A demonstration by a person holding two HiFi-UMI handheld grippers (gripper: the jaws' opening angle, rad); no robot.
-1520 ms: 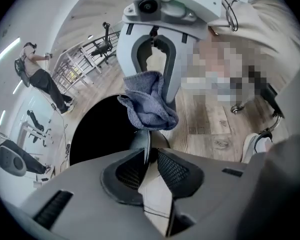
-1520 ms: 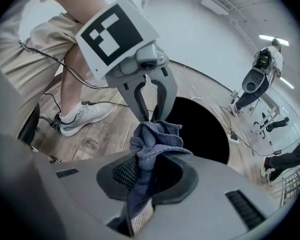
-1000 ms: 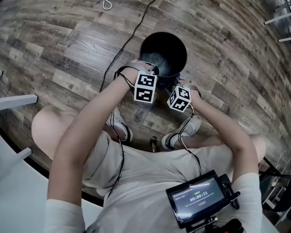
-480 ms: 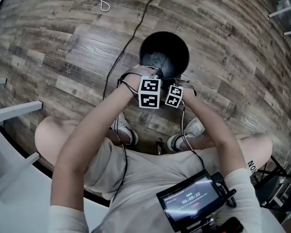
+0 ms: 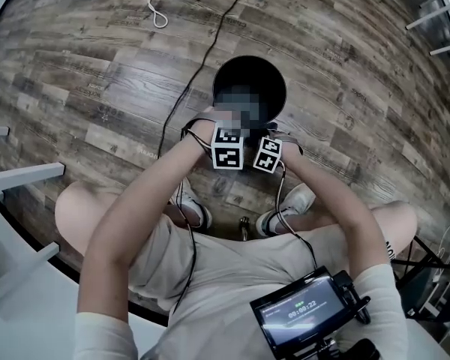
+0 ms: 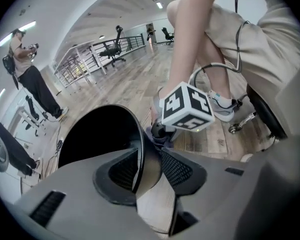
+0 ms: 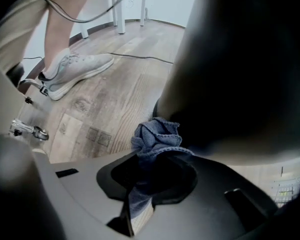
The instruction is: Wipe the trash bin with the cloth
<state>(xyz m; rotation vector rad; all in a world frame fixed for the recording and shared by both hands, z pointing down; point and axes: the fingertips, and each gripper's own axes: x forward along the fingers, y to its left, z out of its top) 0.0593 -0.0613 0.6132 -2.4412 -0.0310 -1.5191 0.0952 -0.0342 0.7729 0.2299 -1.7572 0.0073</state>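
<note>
On the wooden floor (image 5: 97, 88), trash bin (image 5: 268, 77): left gripper (image 6: 146, 170) straddles its rim, jaws just opened and no longer pinching, probably to re-seat the steadying hold. Right gripper (image 7: 156, 176) is clamped on the bunched cloth (image 7: 157, 134) at the outer wall.

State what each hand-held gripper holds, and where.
Right hand-held gripper: crumpled blue cloth, pinched at its bunched middle. Left hand-held gripper: nothing gripped; its jaws have just been opening, astride the rim of the round black trash bin.
</note>
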